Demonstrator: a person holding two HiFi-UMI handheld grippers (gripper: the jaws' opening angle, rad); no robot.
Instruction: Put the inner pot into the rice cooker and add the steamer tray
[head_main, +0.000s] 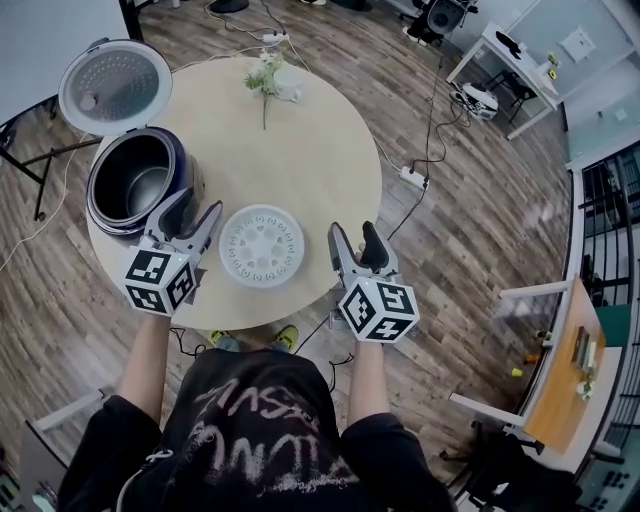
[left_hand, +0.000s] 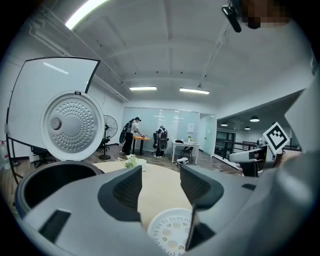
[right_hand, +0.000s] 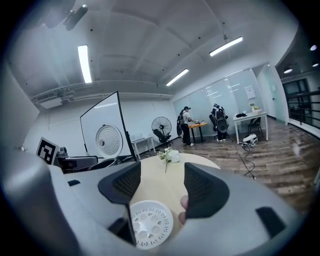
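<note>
1. The round worktop (head_main: 300, 150) carries everything.
2. The rice cooker (head_main: 186, 168) stands at its left edge, lid (head_main: 115, 87) up, inner pot (head_main: 130, 182) inside.
3. The white steamer tray (head_main: 262, 246) lies flat between the grippers.
4. The left gripper (head_main: 197, 215) and right gripper (head_main: 352, 238) have their fingers apart and empty.

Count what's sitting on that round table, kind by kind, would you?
Rice cooker: 1
Steamer tray: 1
Flower sprig: 1
Total: 3
</note>
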